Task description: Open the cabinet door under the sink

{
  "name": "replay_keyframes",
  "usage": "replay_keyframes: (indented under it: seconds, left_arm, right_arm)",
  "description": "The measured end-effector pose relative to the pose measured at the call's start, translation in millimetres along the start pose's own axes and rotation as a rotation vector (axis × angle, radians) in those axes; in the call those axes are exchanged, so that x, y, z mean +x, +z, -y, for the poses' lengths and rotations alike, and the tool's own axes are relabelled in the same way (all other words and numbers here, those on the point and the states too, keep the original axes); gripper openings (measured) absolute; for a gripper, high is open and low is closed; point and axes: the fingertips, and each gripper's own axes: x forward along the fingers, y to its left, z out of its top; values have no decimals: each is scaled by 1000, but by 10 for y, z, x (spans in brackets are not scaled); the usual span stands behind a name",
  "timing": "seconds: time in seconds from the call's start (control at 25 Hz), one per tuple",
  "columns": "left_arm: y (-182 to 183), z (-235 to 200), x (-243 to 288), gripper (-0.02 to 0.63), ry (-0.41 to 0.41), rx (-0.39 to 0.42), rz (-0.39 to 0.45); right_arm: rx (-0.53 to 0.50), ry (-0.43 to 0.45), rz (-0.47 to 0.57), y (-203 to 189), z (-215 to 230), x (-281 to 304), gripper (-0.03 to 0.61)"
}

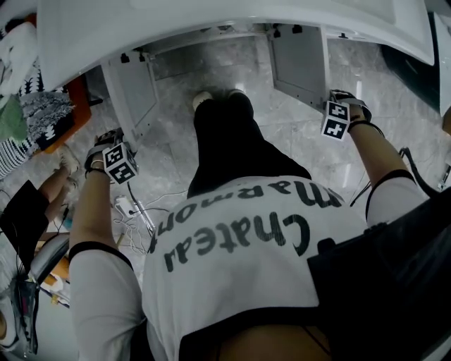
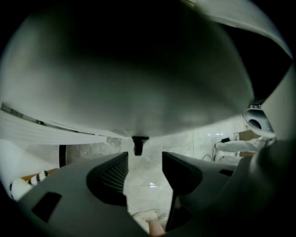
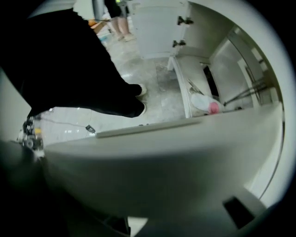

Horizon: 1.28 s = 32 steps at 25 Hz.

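Observation:
Under the white sink counter point(image 1: 211, 21) both cabinet doors stand swung outward: the left door point(image 1: 134, 88) and the right door point(image 1: 299, 60). My left gripper point(image 1: 113, 151) hangs just outside the left door, pointing down. In the left gripper view that gripper point(image 2: 143, 169) is open with only floor between its fingers point(image 2: 113, 176). The door's blurred grey face point(image 2: 138, 83) looms above it, with a small dark fitting point(image 2: 138, 144) on its edge. My right gripper point(image 1: 340, 113) is at the right door's outer edge. That door's panel point(image 3: 162, 171) hides its jaws.
Inside the cabinet lies a white and pink bottle point(image 3: 203, 104) beside pipes. My black trouser legs point(image 1: 232, 141) and shoes point(image 3: 138, 90) stand before the opening. Cables and a power strip point(image 1: 127, 208) lie on the marble floor at left, near an orange object point(image 1: 67, 113) and another person's legs point(image 1: 49, 183).

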Motion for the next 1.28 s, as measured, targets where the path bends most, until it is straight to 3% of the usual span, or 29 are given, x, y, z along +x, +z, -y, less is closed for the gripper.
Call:
replay_keyframes:
  seconds: [0.16,0.28,0.36,0.48,0.56,0.64,0.72,0.8,0.88,1.08,1.16,1.28]
  left_arm:
    - [-85,-87,-118,210,42,-111,-2]
    - [-241,-134,-281,210,107,-234,-5]
    - [-313,-162,-416,210,155,-388,21]
    - [-430,-219,-705,210,269,-718,109]
    - [-462,-324,-975,210,392,-905,205]
    - [-354,-470,-1312,209,505,-1012,327]
    - [-144,-587,-1636,209,584,-1027,431]
    - [76,-702,-1899,209,635,-996,511]
    - [271,-878,-2168,209,675,-1007,615]
    - [615,-1473,-3180,184,832,-1212,1046]
    - [782,-1589,-3518,183,846,-1184,1146]
    - [1036,-1667,-4007,183,829,-1120,1274]
  right_arm:
    - [235,-13,-82,-207,79,-130,95]
    - [355,9,-189,-432,26,-236,97]
    - [424,9,-225,-569,-16,-339,97]
    - [566,-6,-203,-672,-73,-548,69]
    - [717,-51,-130,-651,-12,-725,59]
    - [929,-126,-1,-568,153,-967,41]
    - [1113,-200,156,-455,349,-1274,40]
    - [1188,-285,339,-296,623,-1563,40]
    - [1235,-331,450,-207,826,-1768,40]
    - [1245,-523,601,-212,1406,-2409,29]
    - [1220,-621,680,-233,1595,-2796,18]
    - [1177,-721,880,-175,1789,-3475,15]
